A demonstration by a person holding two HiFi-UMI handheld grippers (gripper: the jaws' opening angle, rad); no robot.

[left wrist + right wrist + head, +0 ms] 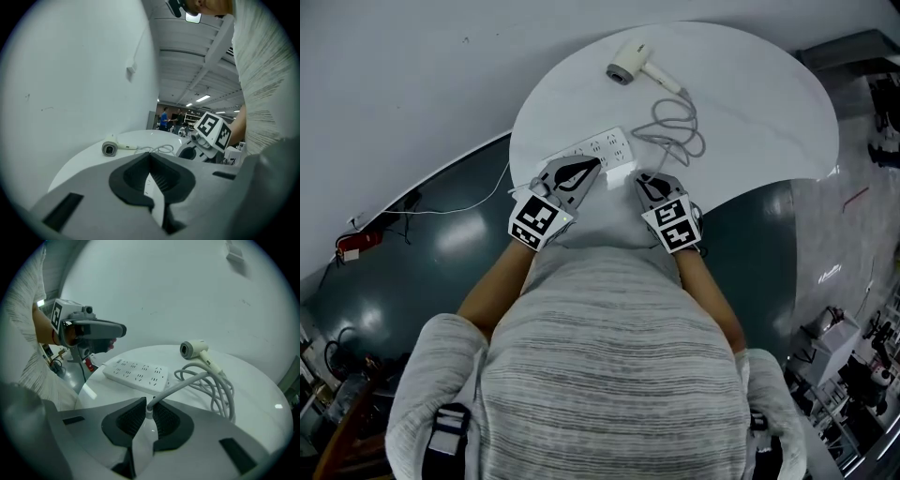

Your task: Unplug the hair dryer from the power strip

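A white hair dryer (632, 62) lies at the far side of the round white table (769, 112), its grey cord (677, 127) coiled beside it. The white power strip (600, 150) lies flat near the table's front edge. My right gripper (645, 180) is shut on the dryer's white plug (146, 425), and the cord (211, 383) runs out from between its pads. The plug hangs clear of the power strip (136, 372). My left gripper (586, 169) is shut and empty, raised above the strip's near end (119, 330). The dryer (110, 148) also shows in the left gripper view.
A pale wall (412, 84) curves close behind the table. Dark glossy floor (441, 244) surrounds it, with a red device (354, 242) and a thin cable at the left. Shelving and equipment (862, 347) stand at the right. People (164, 119) stand far off.
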